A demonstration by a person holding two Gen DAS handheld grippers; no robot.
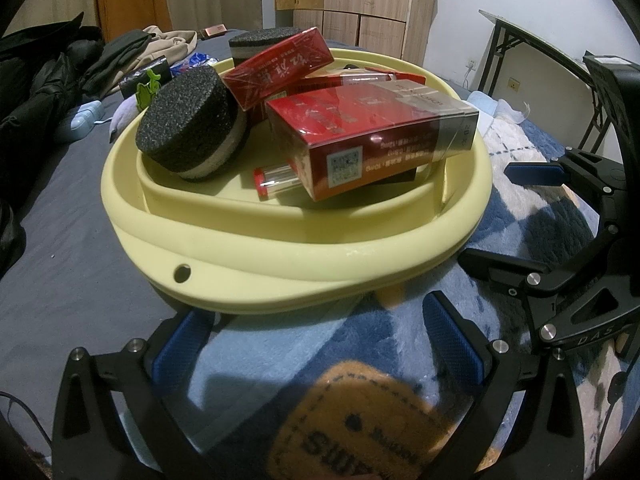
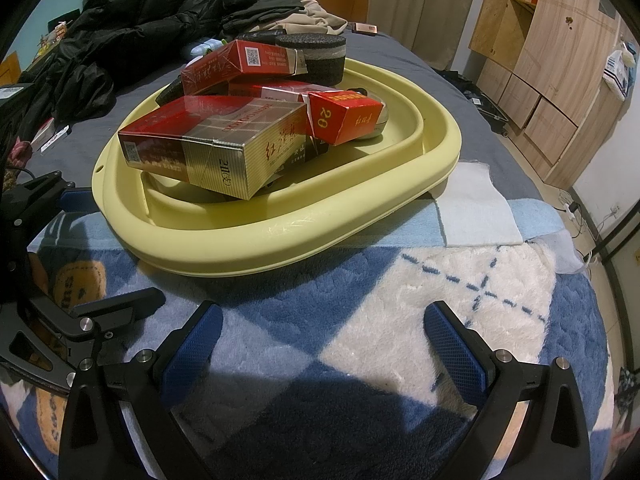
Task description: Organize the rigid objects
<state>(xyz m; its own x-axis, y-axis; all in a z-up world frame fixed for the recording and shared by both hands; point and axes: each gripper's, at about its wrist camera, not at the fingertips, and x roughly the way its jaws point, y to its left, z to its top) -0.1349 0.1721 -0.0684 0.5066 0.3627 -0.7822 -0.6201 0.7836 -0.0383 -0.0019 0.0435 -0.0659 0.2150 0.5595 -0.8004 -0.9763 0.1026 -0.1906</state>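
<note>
A pale yellow basin (image 1: 280,264) (image 2: 360,216) sits on a blue and white blanket. It holds several red cigarette boxes, the largest (image 1: 372,140) (image 2: 216,144) on top at the front, a smaller one (image 2: 346,116) and another (image 1: 276,68) (image 2: 240,62) behind. Two black foam discs (image 1: 188,124) (image 2: 316,56) lean among them, and a red-capped clear tube (image 1: 276,180) lies under the big box. My left gripper (image 1: 316,344) is open just short of the basin's rim, nothing between its fingers. My right gripper (image 2: 320,344) is open over the blanket, also holding nothing.
Dark jackets (image 2: 132,28) and beige clothes (image 1: 168,44) pile up on the grey bed behind the basin. A light blue cloth (image 2: 476,212) lies to the basin's right. Wooden cabinets (image 2: 540,64) stand against the far wall, and a folding table (image 1: 532,48) at the right.
</note>
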